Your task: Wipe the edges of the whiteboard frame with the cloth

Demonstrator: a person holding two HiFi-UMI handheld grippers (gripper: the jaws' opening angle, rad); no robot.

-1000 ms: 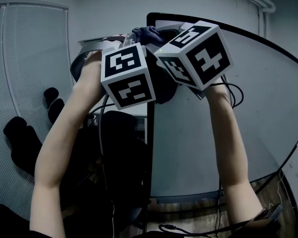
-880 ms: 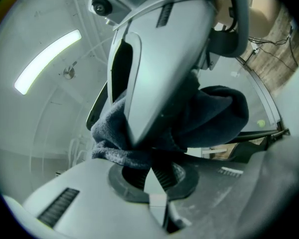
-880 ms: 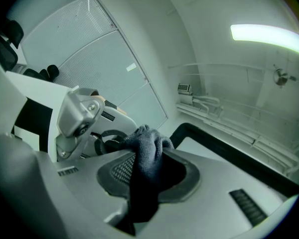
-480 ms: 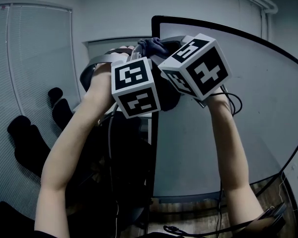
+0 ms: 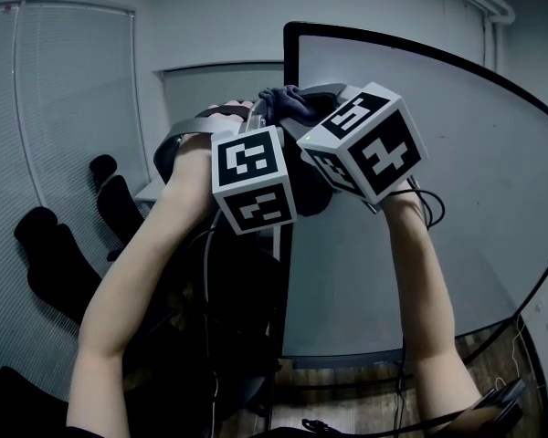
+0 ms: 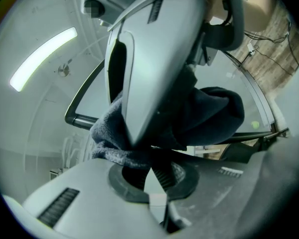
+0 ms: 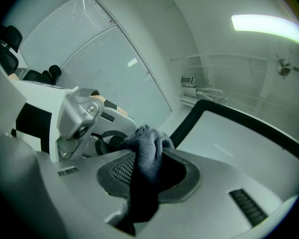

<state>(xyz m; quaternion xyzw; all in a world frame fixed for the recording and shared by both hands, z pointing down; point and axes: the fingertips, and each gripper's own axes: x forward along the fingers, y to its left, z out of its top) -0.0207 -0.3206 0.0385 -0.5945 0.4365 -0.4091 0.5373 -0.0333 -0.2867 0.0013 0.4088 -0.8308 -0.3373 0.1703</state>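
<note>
Cloth in right tool — perhaps left tool too

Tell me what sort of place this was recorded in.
Most likely an office or meeting room. A large dark-framed whiteboard stands upright, slatted blinds cover the wall to its left, what look like black office chairs sit by them, and a strip light runs across the ceiling.

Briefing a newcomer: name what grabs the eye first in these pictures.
Black-and-white marker cubes fill the head view's centre, one on the left tool and one on the right tool. Just above them, both tools pinch one dark cloth at the left edge of the black whiteboard frame, near its top corner.
</note>
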